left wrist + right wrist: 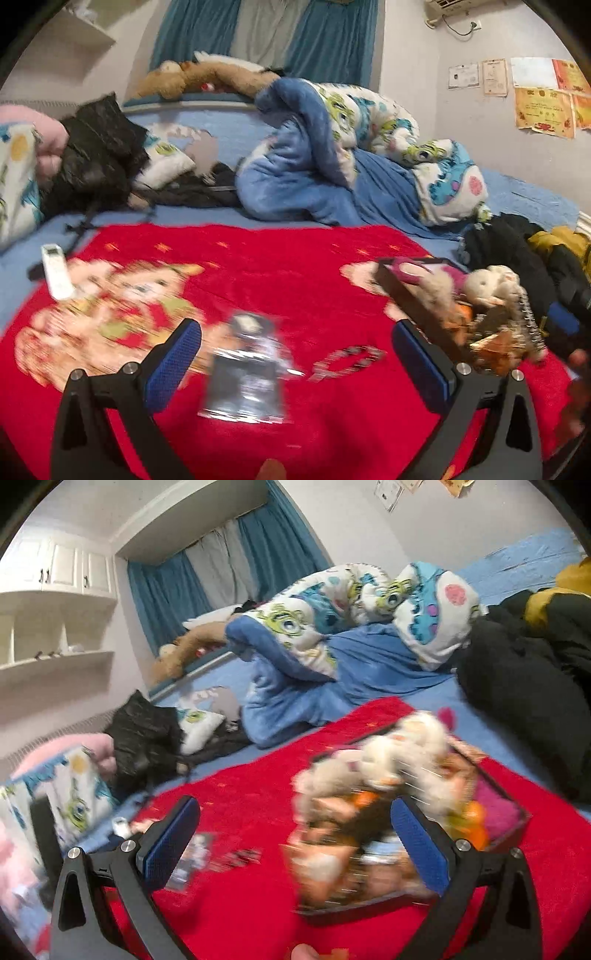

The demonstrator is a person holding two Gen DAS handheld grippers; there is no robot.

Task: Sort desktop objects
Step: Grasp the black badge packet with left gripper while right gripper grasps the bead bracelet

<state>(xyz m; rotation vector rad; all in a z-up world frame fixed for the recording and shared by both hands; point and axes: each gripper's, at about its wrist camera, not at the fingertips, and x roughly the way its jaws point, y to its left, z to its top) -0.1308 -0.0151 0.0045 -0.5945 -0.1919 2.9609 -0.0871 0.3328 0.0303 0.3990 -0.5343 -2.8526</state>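
At the bottom of the left wrist view, the left gripper (pixel 295 369) stands wide open and empty, its blue pads on either side of a shiny foil packet (pixel 245 384) lying flat on the red blanket (pixel 295 266). The packet looks light, thin and slippery; pinching a raised edge should serve better than pressing on its flat face. Just right of it lies a bead bracelet (pixel 349 360), small and loose, likely to slide or droop if caught by one strand.

In the right wrist view, the right gripper (pixel 295 849) is likewise spread open, holding nothing, in front of a dark tray (pixel 513 827) heaped with soft plush toys (pixel 388 753).

Farther off, at the left edge of the left view, a white remote (pixel 55 271) rests at the blanket's border, rigid and easy to clamp across its width. Rumpled bedding fills the upper frame.
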